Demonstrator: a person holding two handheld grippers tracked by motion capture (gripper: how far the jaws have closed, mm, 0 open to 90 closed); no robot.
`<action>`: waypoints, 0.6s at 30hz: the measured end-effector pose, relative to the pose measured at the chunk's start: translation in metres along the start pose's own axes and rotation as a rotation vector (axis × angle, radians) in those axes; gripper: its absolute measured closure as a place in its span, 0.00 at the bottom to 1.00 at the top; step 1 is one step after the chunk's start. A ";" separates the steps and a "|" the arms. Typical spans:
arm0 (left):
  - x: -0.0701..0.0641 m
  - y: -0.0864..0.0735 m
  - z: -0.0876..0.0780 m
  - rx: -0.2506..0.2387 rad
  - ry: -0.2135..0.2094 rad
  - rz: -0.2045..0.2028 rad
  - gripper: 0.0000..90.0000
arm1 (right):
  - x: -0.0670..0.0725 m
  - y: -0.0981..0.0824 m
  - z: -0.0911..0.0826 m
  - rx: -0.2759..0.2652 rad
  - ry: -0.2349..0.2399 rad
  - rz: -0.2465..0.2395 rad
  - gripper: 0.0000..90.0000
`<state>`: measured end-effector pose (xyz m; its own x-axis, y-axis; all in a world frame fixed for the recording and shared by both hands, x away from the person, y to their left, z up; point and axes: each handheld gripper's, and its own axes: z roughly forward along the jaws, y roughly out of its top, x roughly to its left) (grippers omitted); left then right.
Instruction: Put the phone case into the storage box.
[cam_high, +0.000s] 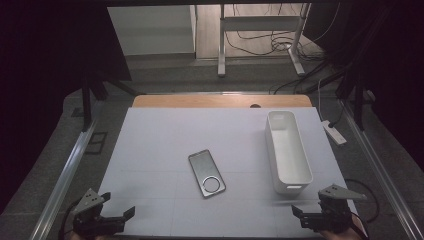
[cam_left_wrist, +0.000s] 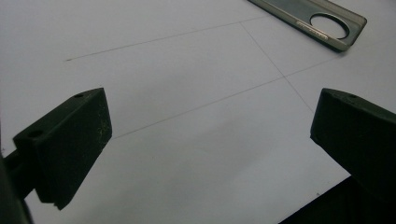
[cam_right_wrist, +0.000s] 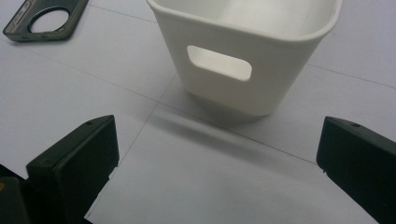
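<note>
The left gripper (cam_high: 116, 212) sits at the near left corner of the white table (cam_high: 165, 140), jaws spread wide with nothing in them. The right gripper (cam_high: 306, 214) waits at the near right – spread wide too, also holding nothing. A grey phone case (cam_high: 206, 173) (it has a round hole) lies flat in the middle. The white bin (cam_high: 287, 150) stands just beyond the right gripper.

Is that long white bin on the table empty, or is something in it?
Empty, as far as shown: the white bin stands upright, its visible inside bare white.
</note>
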<state>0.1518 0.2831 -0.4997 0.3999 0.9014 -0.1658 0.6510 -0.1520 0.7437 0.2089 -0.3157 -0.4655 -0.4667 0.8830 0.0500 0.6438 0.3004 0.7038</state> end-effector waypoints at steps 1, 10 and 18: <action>0.000 0.000 0.000 0.000 -0.001 0.001 0.00 | 0.000 0.000 0.000 -0.002 0.001 0.000 0.00; -0.003 0.002 0.003 0.026 -0.022 0.036 0.00 | 0.000 0.000 0.000 0.000 0.001 0.002 0.00; -0.002 0.003 0.004 0.043 -0.037 0.039 0.00 | 0.001 -0.001 -0.001 0.001 -0.001 -0.006 0.00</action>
<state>0.1560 0.2792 -0.5000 0.4491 0.8788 -0.1615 0.6607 -0.2049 0.7221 0.2073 -0.3156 -0.4653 -0.4698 0.8816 0.0450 0.6419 0.3061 0.7031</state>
